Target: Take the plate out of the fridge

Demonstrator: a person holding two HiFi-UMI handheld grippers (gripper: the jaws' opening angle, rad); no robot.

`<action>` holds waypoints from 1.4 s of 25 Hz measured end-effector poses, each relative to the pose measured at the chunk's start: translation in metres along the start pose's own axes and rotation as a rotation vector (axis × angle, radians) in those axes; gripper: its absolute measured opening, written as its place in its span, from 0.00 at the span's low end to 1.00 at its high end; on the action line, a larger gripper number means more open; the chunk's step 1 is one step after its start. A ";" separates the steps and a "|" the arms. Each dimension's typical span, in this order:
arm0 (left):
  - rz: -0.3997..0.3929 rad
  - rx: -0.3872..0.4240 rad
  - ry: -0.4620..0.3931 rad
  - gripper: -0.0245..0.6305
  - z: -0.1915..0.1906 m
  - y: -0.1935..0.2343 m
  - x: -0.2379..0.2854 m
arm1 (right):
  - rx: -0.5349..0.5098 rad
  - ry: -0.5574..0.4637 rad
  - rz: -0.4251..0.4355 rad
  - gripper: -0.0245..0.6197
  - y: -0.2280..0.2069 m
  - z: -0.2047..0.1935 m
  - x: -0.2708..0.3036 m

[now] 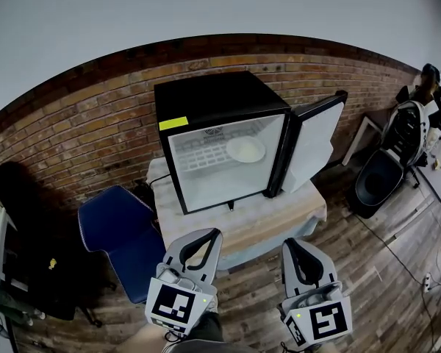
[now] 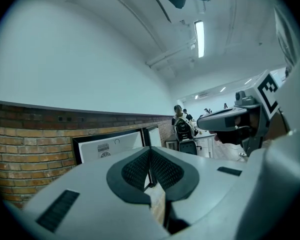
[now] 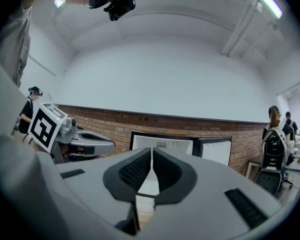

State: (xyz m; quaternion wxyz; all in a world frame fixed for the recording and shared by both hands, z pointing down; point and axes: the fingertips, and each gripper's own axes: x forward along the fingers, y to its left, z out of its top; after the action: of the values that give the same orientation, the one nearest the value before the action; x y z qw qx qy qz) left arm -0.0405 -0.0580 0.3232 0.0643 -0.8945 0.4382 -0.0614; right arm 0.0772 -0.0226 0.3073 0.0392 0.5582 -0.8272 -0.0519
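1. Left hand-held gripper (image 1: 214,232) and right hand-held gripper (image 1: 289,243): ribbed dark jaws pressed together on both, nothing pinched.
2. Round white plate (image 1: 245,150) sits on the wire shelf (image 1: 200,158) inside the boxy black fridge (image 1: 206,94), door (image 1: 314,142) wide open.
3. Fridge is on a cloth-covered tabletop (image 1: 279,213).

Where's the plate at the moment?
In the head view, the white plate lies on the shelf inside the open black fridge, toward its right side, near the swung-open door.

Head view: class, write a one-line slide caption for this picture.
Left gripper and right gripper, jaws shut, face an open black fridge with a white plate on its shelf.
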 end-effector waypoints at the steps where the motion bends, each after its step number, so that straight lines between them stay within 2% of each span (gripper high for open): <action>1: -0.010 0.010 -0.003 0.07 -0.001 0.006 0.007 | 0.005 0.005 -0.001 0.09 -0.001 0.000 0.010; 12: -0.057 -0.005 -0.005 0.07 -0.001 0.091 0.068 | 0.014 0.019 -0.026 0.09 -0.005 0.010 0.116; 22: -0.081 -0.006 -0.019 0.07 -0.007 0.146 0.107 | 0.014 0.034 -0.067 0.09 -0.013 0.012 0.176; 27: -0.073 -0.025 -0.014 0.07 -0.011 0.159 0.119 | 0.017 0.047 -0.077 0.09 -0.022 0.007 0.190; 35: -0.083 -0.025 -0.001 0.07 -0.015 0.154 0.142 | 0.037 0.042 -0.077 0.09 -0.043 0.005 0.204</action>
State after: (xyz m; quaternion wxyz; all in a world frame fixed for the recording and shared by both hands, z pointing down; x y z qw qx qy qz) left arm -0.0762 -0.2655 0.3199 0.0508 -0.9126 0.4015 -0.0582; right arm 0.0398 -0.2280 0.2980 0.0440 0.5912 -0.8049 -0.0262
